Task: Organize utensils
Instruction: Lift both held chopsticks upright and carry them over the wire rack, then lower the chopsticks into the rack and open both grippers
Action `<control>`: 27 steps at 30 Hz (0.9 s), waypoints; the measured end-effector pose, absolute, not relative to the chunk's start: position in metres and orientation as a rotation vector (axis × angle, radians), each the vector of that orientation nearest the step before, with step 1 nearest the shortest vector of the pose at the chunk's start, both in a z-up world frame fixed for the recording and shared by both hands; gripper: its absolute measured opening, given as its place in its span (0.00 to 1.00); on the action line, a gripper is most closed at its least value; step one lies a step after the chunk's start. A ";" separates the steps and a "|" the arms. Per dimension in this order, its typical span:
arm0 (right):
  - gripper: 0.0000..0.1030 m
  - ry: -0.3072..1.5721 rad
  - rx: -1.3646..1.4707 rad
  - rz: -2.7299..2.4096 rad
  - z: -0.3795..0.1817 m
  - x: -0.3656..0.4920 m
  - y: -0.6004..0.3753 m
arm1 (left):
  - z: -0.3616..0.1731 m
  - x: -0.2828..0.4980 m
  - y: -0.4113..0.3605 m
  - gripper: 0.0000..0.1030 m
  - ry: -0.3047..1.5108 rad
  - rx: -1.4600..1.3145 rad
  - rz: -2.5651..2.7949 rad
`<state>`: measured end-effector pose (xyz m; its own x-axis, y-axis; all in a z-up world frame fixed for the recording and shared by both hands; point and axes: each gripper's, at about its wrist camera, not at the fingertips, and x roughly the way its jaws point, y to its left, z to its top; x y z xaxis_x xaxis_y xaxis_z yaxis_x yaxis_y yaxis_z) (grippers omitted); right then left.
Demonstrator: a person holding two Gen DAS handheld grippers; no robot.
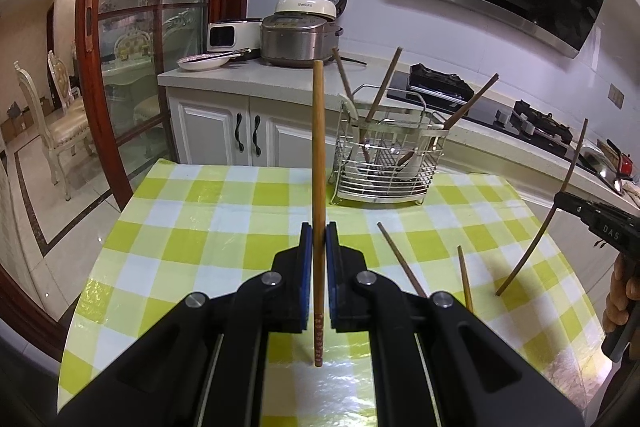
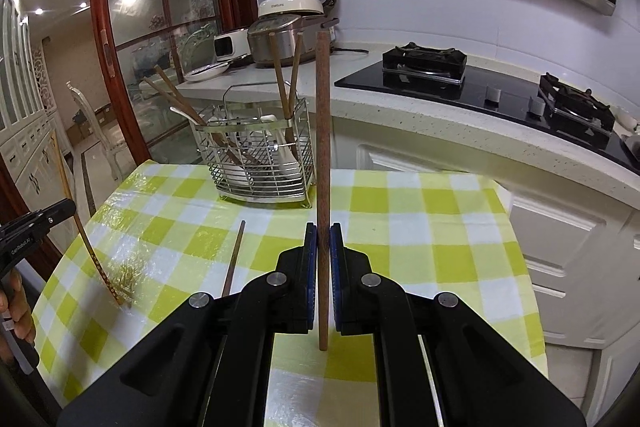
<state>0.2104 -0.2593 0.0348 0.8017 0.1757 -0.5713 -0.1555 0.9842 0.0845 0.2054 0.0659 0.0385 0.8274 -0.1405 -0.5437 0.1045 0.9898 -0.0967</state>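
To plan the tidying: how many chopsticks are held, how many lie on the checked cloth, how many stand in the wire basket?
Wooden chopsticks held in fingers: 2
Lying on green checked cloth: 2
Standing in metal wire basket: 4
Total: 8

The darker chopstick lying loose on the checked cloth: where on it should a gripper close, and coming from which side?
Probably near the middle of the darker chopstick, from above, jaws set across its shaft. It lies flat on the tablecloth, so no side gives a way under it. A lighter chopstick lies beside it, apart. Both the left gripper and right gripper already hold one.
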 end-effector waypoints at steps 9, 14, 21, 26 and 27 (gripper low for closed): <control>0.07 0.576 0.025 0.181 0.054 0.210 -0.258 | 0.059 0.215 0.044 0.07 0.542 -0.058 -0.191; 0.07 0.527 0.014 0.196 0.084 0.214 -0.254 | 0.087 0.223 0.025 0.07 0.479 -0.048 -0.257; 0.07 0.440 0.004 0.256 0.142 0.235 -0.233 | 0.132 0.250 0.000 0.07 0.396 -0.040 -0.320; 0.07 0.385 0.009 0.278 0.174 0.254 -0.218 | 0.161 0.275 -0.008 0.07 0.341 -0.048 -0.331; 0.07 0.378 0.010 0.279 0.179 0.260 -0.215 | 0.166 0.280 -0.010 0.07 0.330 -0.048 -0.329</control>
<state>0.2598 -0.2150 0.1795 0.8916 0.2707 -0.3631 -0.2671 0.9617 0.0610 0.2805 -0.0095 0.1664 0.8935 -0.3249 -0.3101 0.3093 0.9457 -0.0998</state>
